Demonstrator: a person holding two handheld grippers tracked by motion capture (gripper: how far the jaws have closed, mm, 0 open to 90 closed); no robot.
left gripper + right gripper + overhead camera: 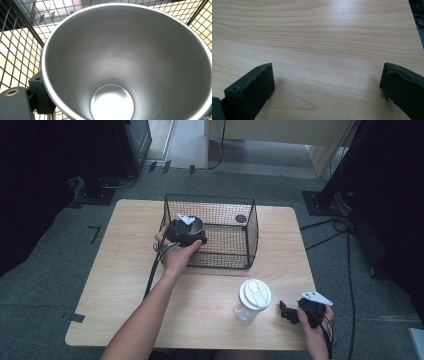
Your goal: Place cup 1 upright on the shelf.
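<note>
Steel tumbler [125, 62] sits in the left gripper [186, 232], held over the left end of the black wire basket [235, 227], just inside its wall. In the left gripper view the cup's brushed inside and round bottom face the camera, one black jaw presses against its outer wall at lower left, and the basket's mesh shows behind the rim; the jaws are closed onto the cup. A small dark round thing [241, 218] lies on the basket floor toward its far right corner. Nearer the person, a clear jar with a white lid [253, 298] stands on the worktop [125, 285]. Just right of it, the right gripper [289, 312] rests low over the wood, its jaws spread wide with nothing between them. Grey carpet [45, 270] surrounds the worktop, with cables [330, 237] trailing at right.
</note>
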